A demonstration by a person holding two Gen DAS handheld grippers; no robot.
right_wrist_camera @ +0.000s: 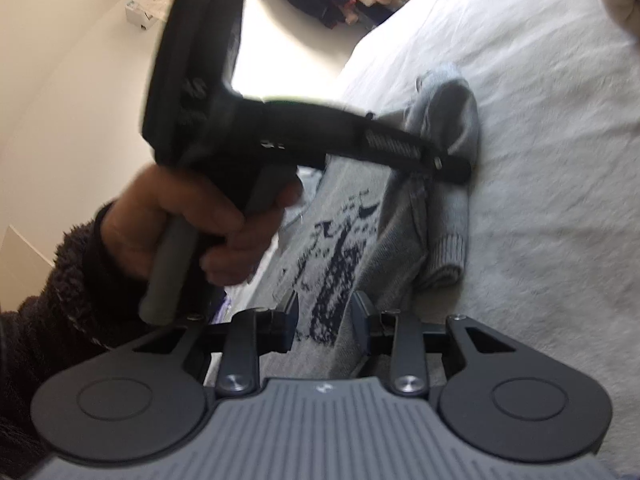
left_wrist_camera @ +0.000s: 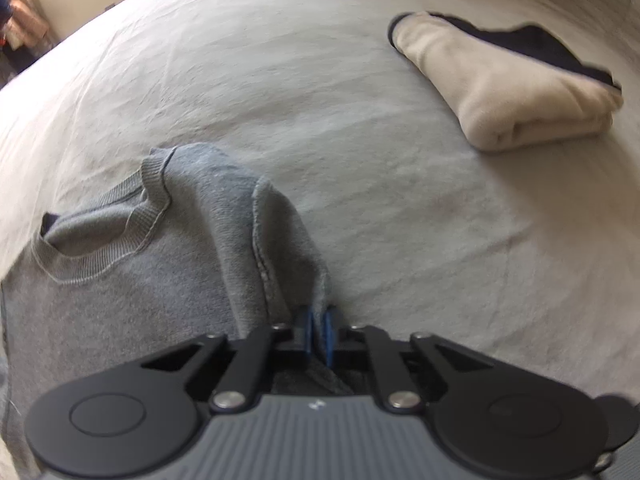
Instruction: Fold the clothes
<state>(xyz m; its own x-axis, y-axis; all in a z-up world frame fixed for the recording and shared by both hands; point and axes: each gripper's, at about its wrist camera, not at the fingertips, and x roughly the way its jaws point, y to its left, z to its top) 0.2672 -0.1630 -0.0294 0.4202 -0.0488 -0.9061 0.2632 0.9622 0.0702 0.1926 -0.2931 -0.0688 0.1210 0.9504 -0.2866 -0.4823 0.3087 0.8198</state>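
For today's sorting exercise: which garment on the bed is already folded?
The beige garment, a neat stacked bundle lying apart on the sheet. The grey sweater is still spread out, its shoulder pinched by the left gripper.

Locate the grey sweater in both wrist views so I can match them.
Left wrist: grey sweater fills the lower left, its shoulder fabric pinched in the shut left gripper.
Right wrist: it runs from bottom centre to upper right, dark print facing up, left gripper clamped at its far end.
Shared landmark: the white bedsheet under it.

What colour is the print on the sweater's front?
Dark navy or black on the grey sweater, clearest in the right wrist view.
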